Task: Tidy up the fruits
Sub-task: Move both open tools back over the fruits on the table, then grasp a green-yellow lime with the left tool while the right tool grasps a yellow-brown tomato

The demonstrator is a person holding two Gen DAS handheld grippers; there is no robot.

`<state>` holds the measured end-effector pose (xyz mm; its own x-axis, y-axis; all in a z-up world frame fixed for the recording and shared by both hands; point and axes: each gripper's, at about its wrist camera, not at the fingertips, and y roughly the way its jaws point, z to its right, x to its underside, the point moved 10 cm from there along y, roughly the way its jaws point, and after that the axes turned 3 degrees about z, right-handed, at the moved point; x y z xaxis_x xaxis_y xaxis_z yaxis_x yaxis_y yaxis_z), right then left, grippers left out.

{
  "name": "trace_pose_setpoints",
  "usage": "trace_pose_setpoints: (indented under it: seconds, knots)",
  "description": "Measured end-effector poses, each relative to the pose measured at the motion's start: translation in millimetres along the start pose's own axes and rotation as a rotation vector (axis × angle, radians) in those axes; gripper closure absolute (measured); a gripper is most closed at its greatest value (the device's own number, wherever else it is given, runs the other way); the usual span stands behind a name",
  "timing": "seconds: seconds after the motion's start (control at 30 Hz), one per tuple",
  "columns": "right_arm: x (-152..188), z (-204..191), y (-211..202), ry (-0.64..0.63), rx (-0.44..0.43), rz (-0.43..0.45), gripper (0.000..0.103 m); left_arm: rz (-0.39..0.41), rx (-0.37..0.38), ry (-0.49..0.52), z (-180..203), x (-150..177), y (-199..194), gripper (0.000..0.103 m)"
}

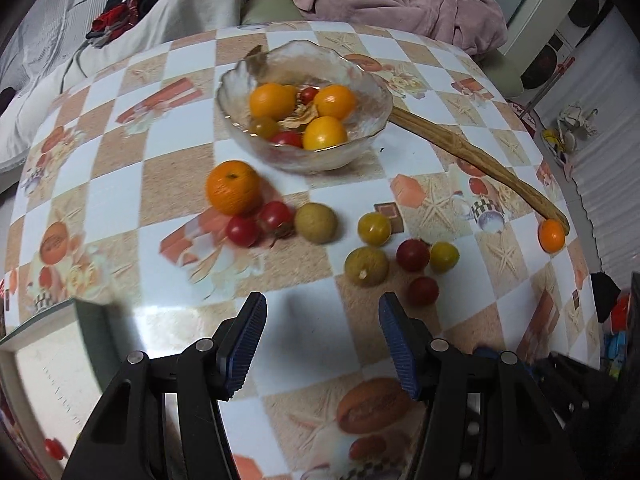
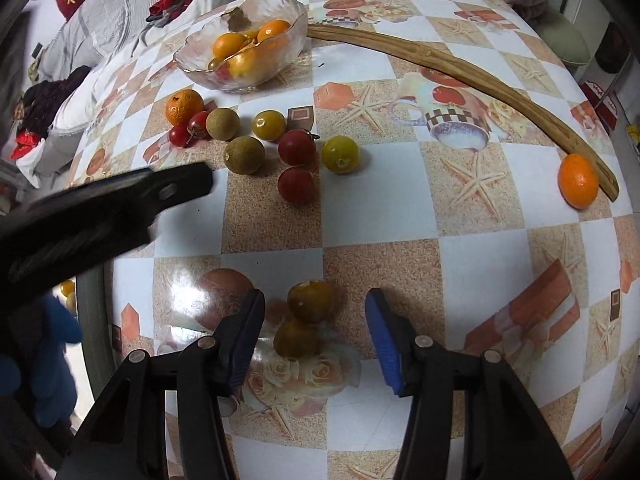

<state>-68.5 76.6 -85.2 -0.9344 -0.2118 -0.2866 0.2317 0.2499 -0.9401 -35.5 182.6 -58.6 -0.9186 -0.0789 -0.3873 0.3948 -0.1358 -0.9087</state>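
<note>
Two brown fruits [image 2: 306, 322], between open right claw [image 2: 316, 334]

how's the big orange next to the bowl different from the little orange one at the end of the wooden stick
The big orange is round, with a stem dimple; the small orange fruit looks oval and smaller. The big one lies near the glass bowl, touching a red tomato; the small one lies alone by the tip of the wooden stick, far from the other loose fruit. Both are orange, lie on the table, and are outside the bowl.
</note>
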Motion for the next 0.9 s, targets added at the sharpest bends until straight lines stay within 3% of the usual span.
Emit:
trace_pose_setpoints:
  seconds: [0.27,0.43,0.47,0.5,0.63,0.9]
  knots:
    - [-1.4,-1.5,1.0,-0.025,0.011,0.009,0.052,-0.014,-0.020,0.026,14.3,-9.1,22.5,0.043]
    - [-3.3,1.6,0.2,-0.024,-0.010,0.009,0.071,-0.015,-0.028,0.018,17.6,-13.1,29.1,0.044]
    - [-3.6,0.9,0.0,-0.021,-0.026,0.007,0.074,-0.011,-0.025,0.015,18.5,-14.4,29.4,0.046]
    - [-3.4,-0.2,0.1,-0.017,-0.045,0.003,0.078,-0.012,-0.020,0.014,18.9,-14.7,30.0,0.058]
    - [-3.5,1.9,-1.7,0.011,-0.077,0.004,0.079,-0.005,-0.013,0.030,20.5,-14.5,30.2,0.074]
    - [-3.6,13.0,-10.1,0.055,-0.098,0.009,0.079,0.002,0.027,-0.003,18.3,-3.4,19.5,0.074]
